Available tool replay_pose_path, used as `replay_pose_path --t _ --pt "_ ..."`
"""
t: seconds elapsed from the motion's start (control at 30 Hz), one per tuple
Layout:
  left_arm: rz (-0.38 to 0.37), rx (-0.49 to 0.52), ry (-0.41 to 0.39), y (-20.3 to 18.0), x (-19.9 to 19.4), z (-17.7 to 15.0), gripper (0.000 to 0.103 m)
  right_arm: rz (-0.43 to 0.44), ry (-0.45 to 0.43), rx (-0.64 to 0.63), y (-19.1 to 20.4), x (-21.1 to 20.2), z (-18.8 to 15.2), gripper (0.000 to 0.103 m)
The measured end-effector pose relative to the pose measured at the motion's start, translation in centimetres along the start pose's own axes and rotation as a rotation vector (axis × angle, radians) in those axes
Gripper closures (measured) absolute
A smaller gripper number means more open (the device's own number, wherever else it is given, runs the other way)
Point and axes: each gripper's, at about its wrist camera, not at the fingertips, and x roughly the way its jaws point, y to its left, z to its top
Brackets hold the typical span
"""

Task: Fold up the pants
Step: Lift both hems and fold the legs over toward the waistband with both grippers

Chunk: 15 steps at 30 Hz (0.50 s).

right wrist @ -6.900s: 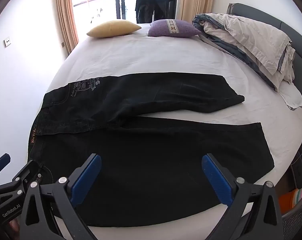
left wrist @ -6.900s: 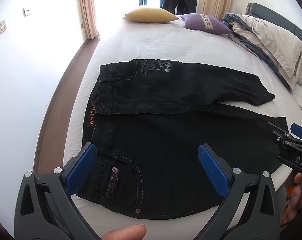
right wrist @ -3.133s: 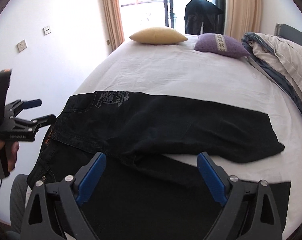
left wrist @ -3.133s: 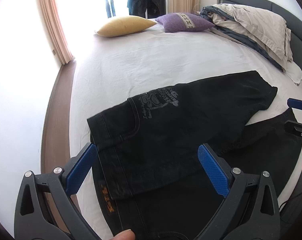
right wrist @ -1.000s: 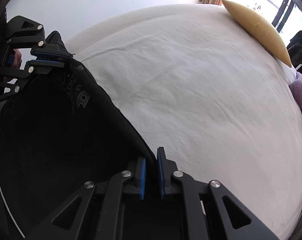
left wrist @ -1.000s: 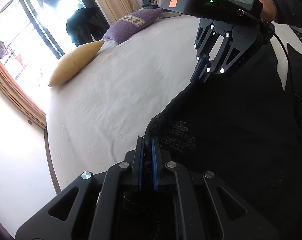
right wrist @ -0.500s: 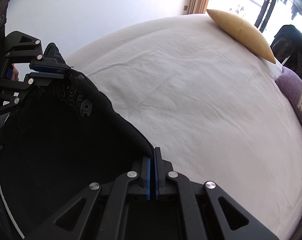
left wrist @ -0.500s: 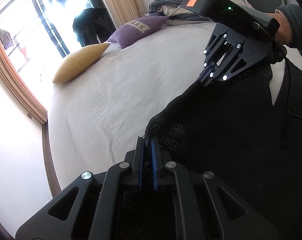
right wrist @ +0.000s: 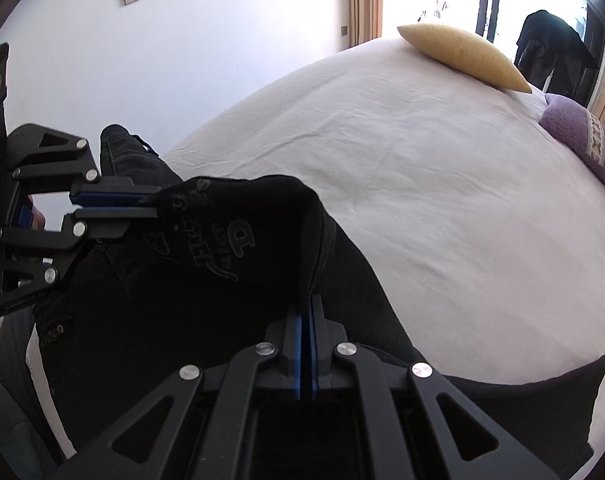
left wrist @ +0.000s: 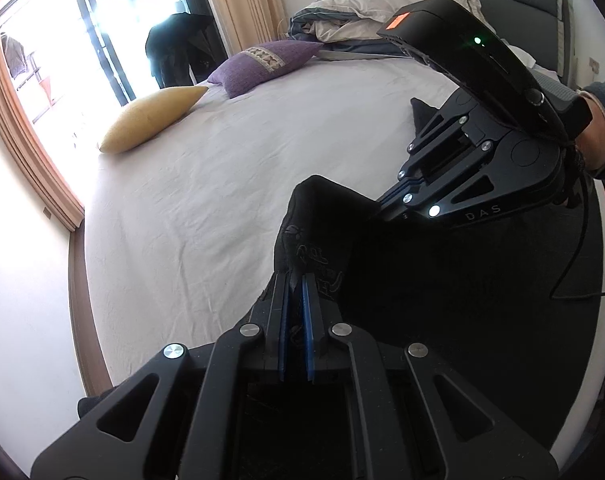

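Lettering "DAS" marks my right gripper [left wrist: 382,206]; grey printed script on the pants [left wrist: 442,280] is unreadable to me. Black stitched denim peaks between both tongs — my left gripper [left wrist: 294,280] and the right each clamp its raised edge above the wrinkled white bed [left wrist: 222,184].

Strong daylight comes through the window [left wrist: 62,32] and burns out to white glare there, while the white bed sheet [left wrist: 230,184] is bright with soft shadows. The black pants [right wrist: 150,304] near the lens stay almost without detail. Both fisheye views bend heavily and go dark at the corners.
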Motion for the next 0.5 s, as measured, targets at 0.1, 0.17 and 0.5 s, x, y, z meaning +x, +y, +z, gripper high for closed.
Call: replay_pose_path --t 0.1,0.17,0.5 --pt "-0.011 -0.003 0.009 -1.3 -1.4 -1.3 0.099 0.015 -0.035 0.053 0.6 -1.0 -1.0 0.099" --pt "-0.023 0.006 0.015 -2.2 -2.5 -2.4 0.099 0.01 -0.044 0.046 1.3 -1.7 -1.7 0.099" --pt "-0.055 0.072 0.082 -8.2 -6.8 -9.5 0.099 -0.064 -0.024 -0.041 6.5 -4.3 -7.6 0.099"
